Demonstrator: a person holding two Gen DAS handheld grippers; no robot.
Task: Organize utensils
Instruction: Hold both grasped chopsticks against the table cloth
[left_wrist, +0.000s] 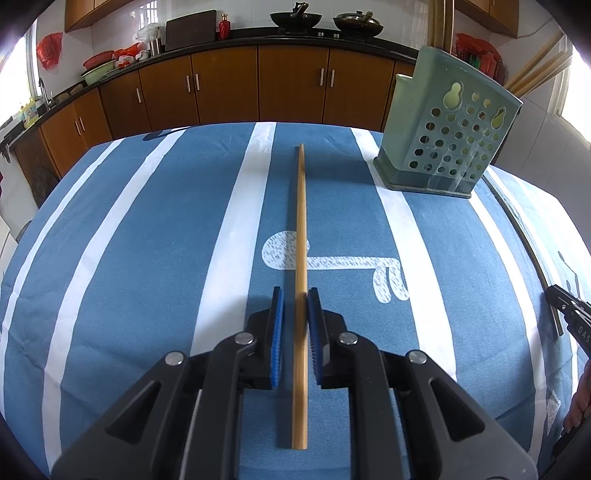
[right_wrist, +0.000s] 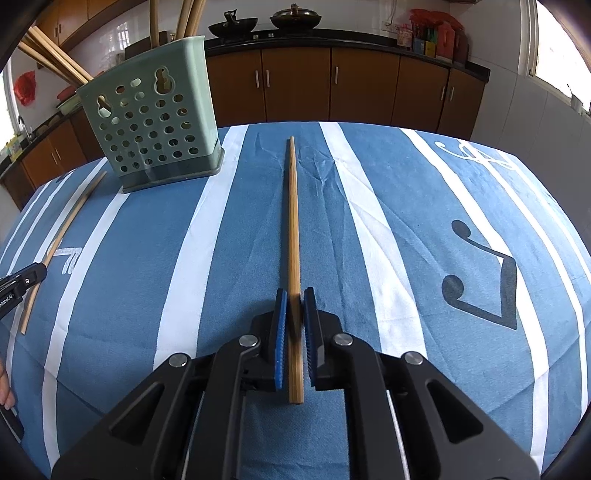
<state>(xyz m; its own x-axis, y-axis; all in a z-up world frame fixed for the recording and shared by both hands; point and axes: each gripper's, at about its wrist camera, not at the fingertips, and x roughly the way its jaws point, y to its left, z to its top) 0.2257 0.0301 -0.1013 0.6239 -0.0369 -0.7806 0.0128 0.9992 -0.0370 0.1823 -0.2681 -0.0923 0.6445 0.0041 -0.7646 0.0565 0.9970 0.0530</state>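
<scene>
A bamboo chopstick (left_wrist: 301, 236) lies on the blue striped cloth, running away from me between the fingers of my left gripper (left_wrist: 295, 295). The jaws stand narrowly apart; a gap shows beside the left pad, so nothing is clamped. A second chopstick (right_wrist: 293, 221) lies the same way between the pads of my right gripper (right_wrist: 294, 295), with thin gaps on both sides. The green perforated utensil holder (left_wrist: 450, 136) (right_wrist: 151, 122) stands upright at the far side between the two, with several chopsticks sticking out of its top.
The blue and white striped tablecloth (left_wrist: 147, 258) covers the table. Each view catches the other gripper at its edge: the right one (left_wrist: 567, 310), the left one (right_wrist: 22, 280). Brown cabinets (right_wrist: 365, 81) and a counter with woks stand behind the table.
</scene>
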